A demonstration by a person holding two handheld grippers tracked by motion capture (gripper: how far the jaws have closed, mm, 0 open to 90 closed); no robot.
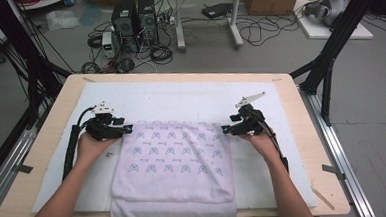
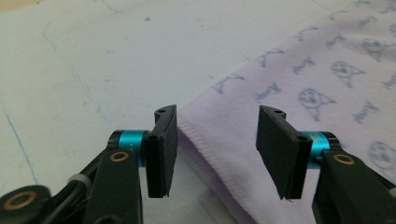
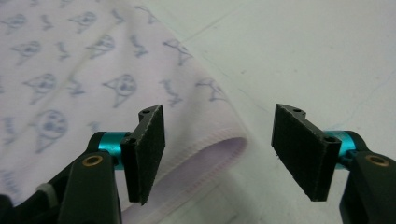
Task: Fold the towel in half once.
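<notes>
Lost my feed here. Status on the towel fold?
Left gripper, right gripper open, nothing held. Towel folded, near edge overhanging table. Nothing in the way.

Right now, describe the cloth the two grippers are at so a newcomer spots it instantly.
On the light wooden table lies a white mat, and in its middle sits a pale lilac folded towel, its near end hanging over the table's front edge. The open left gripper and right gripper flank its far corners. It is the one patterned cloth, printed with rows of small blue-grey cartoon faces.

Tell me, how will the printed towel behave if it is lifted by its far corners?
The towel is probably floppy: it drapes over the table edge. It likely sags between corners. Its folded, stitched hem looks thick enough to pinch.
</notes>
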